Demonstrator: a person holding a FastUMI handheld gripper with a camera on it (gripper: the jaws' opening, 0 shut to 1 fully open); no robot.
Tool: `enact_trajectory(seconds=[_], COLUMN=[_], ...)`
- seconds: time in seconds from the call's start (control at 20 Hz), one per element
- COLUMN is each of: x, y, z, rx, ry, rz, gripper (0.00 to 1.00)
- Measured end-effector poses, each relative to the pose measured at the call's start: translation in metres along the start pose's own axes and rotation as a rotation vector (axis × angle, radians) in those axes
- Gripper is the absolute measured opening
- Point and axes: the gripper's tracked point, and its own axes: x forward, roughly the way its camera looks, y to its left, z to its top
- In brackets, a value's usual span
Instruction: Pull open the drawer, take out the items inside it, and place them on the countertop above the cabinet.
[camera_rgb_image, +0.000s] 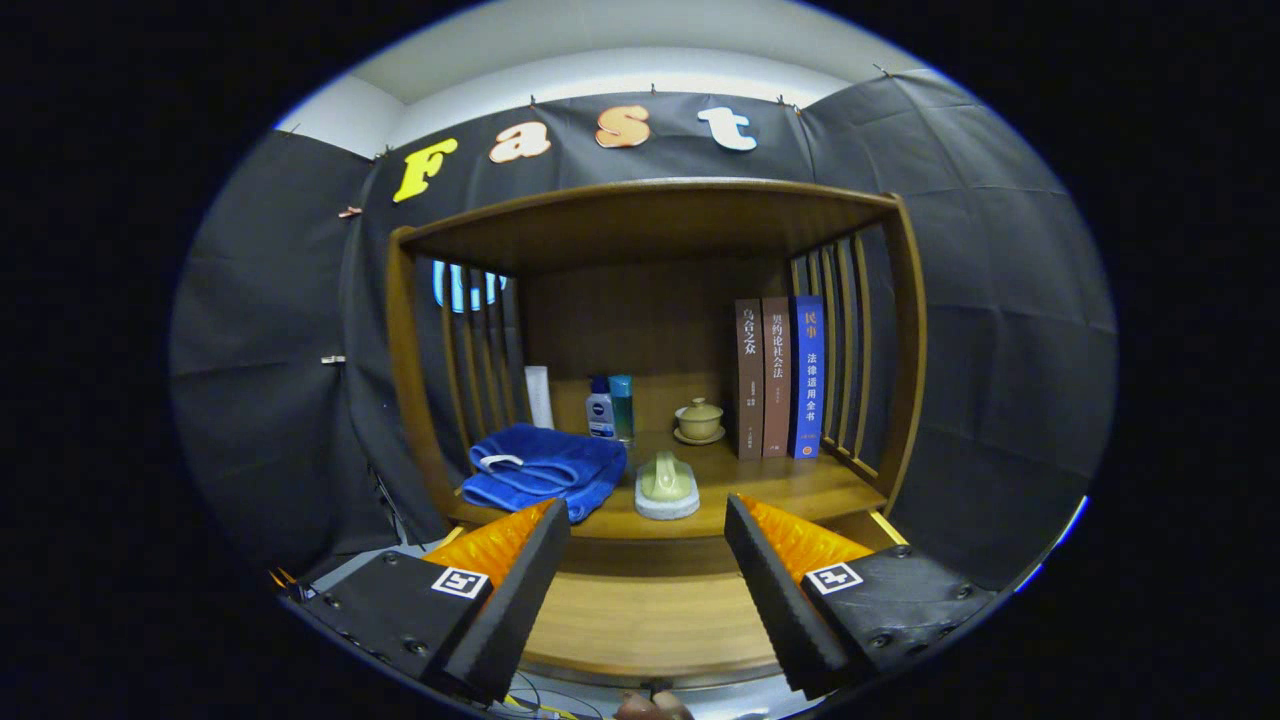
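Open, empty jaws of the gripper hover before the wooden cabinet, whose tabletop holds a blue towel and a pale brush; the drawer front looks shut, so the task seems barely begun.

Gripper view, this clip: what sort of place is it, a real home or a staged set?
Probably a staged recording booth, not a home: black cloth hangs behind a lone wooden cabinet set with household props, a folded blue towel and three upright books. The gripper hangs open, fingers empty, before it.
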Motion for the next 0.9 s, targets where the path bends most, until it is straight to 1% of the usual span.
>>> enact_trajectory(seconds=[0.1,0.35,0.6,0.9], x=[-0.025,-0.054,-0.062,-0.045], y=[0.003,0.004,-0.005,-0.02], z=[-0.024,-0.091,-0.143,-0.172], rx=[0.001,0.054,0.039,0.035], ry=[-0.013,0.06,0.139,0.194], rz=[-0.001,-0.024,-0.064,-0.101], gripper=[0.99,0.99,0.99,1.0])
